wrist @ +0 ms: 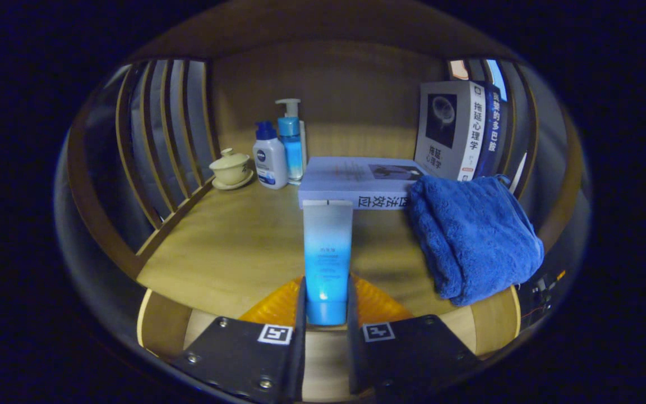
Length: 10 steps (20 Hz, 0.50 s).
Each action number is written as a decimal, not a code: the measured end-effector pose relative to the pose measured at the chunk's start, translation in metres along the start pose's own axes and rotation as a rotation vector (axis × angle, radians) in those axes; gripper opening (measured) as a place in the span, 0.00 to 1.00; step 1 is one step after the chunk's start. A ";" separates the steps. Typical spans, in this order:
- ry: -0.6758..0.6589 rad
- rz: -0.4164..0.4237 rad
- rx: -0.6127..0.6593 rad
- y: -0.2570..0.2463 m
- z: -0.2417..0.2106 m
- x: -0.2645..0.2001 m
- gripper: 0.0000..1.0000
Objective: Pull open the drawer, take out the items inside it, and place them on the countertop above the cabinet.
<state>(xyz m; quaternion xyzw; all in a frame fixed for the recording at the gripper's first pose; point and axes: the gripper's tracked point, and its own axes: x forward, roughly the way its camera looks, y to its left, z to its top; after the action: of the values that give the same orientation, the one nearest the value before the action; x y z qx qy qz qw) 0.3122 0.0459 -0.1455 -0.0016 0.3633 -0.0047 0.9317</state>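
A blue-and-white squeeze tube [327,252] stands between my two fingers, cap end down, and my gripper [326,306] is shut on its lower part. The tube hangs just over the front of the wooden countertop [233,247]. A folded blue towel [471,235] lies on the countertop to the right of the tube. Just beyond the tube a book [356,180] lies flat.
At the back left stand a cream lidded cup on a saucer [231,168], a white bottle with a blue cap [269,157] and a blue pump bottle [291,140]. Upright books [457,132] lean at the back right. Slatted wooden sides [160,146] close in the countertop.
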 end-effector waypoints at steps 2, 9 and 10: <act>-0.017 -0.015 0.009 -0.002 0.004 0.005 0.31; -0.031 -0.064 0.015 -0.007 0.005 0.025 0.31; -0.044 -0.068 0.019 -0.008 0.007 0.026 0.31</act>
<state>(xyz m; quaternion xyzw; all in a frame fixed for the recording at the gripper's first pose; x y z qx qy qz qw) 0.3360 0.0381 -0.1579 -0.0054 0.3423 -0.0399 0.9387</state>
